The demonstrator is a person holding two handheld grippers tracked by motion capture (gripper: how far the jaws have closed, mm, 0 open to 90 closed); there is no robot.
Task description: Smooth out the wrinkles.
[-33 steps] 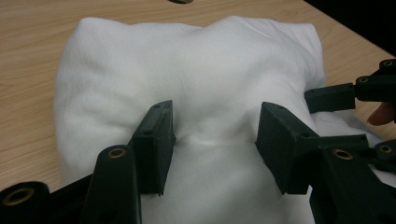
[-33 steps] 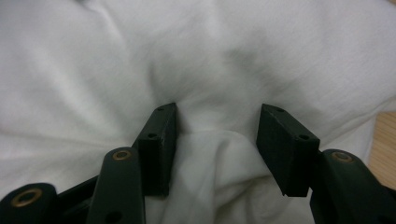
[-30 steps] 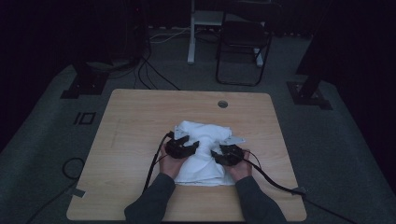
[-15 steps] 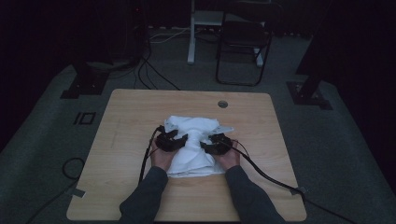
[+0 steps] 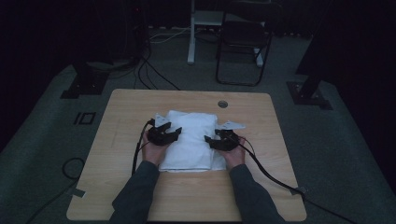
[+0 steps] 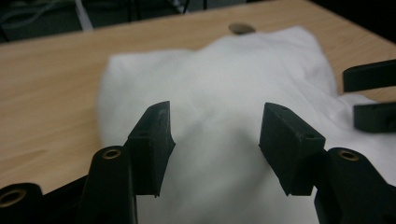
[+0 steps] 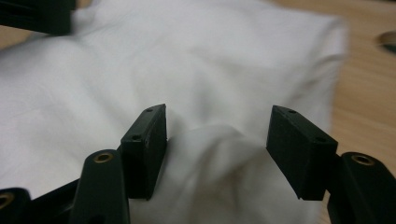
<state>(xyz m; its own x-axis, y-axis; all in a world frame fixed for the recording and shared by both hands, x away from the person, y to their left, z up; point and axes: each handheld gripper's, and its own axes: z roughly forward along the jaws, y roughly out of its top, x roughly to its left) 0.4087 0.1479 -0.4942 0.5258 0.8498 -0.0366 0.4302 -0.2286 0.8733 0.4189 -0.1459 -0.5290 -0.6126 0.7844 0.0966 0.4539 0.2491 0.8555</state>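
A folded white cloth (image 5: 191, 140) is lying on the light wooden counter (image 5: 121, 186), a little toward the person's side from the small round grey grommet hole (image 5: 222, 103) in the counter's far edge. The left hand-held gripper (image 5: 179, 132) is hovering at the left edge of the cloth, and the right hand-held gripper (image 5: 208, 141) is hovering at its right edge, so the cloth is lying between the two. In the left gripper view the black jaws of the left hand-held gripper (image 6: 215, 135) are standing wide apart above the white cloth (image 6: 224, 116), and their pads are not pressing on it; these jaws have just been opening. In the right gripper view the jaws of the right hand-held gripper (image 7: 217, 140) are also standing apart, having just been opening, and a small raised wrinkle of the cloth (image 7: 187, 74) is sitting between them without being pinched. The person's grey sleeves (image 5: 135, 196) are resting over the near part of the counter.
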